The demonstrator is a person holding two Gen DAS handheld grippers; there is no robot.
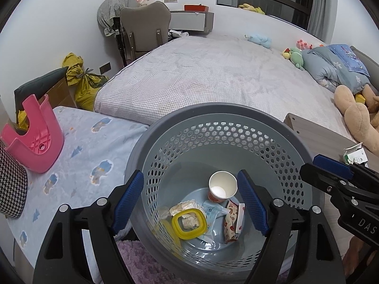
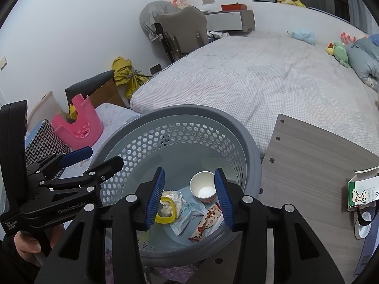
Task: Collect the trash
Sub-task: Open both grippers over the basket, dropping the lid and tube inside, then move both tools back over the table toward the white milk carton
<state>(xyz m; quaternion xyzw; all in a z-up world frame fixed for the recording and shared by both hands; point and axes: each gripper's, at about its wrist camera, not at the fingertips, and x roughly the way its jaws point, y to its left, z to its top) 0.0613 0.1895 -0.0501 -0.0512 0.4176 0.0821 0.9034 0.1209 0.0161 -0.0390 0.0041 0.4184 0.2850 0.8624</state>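
A grey-blue perforated basket [image 1: 236, 116] [image 2: 251, 151] stands below both grippers. At its bottom lie a paper cup [image 1: 222, 187] [image 2: 203, 187], a yellow lid ring [image 1: 188, 223] [image 2: 165, 210], crumpled tissue [image 1: 183, 207], a pale blue wipe packet [image 2: 189, 213] and a red snack wrapper [image 1: 233, 220] [image 2: 207, 222]. My left gripper [image 1: 193, 203] [image 2: 104, 157] hangs open over the basket's left side, holding nothing. My right gripper [image 2: 189, 196] [image 1: 310, 165] is open above the cup, with nothing between its fingers. A green-and-white carton [image 2: 362, 191] [image 1: 355, 155] stands on the wooden table [image 2: 308, 156].
A large bed [image 1: 213, 71] with a checked sheet fills the room behind the basket. An upturned pink stool [image 1: 35, 137] rests on a blue-patterned cover at the left. Plush toys [image 1: 355, 116] and a folded quilt [image 1: 331, 68] lie at the bed's right. A chair [image 1: 144, 23] stands by the far wall.
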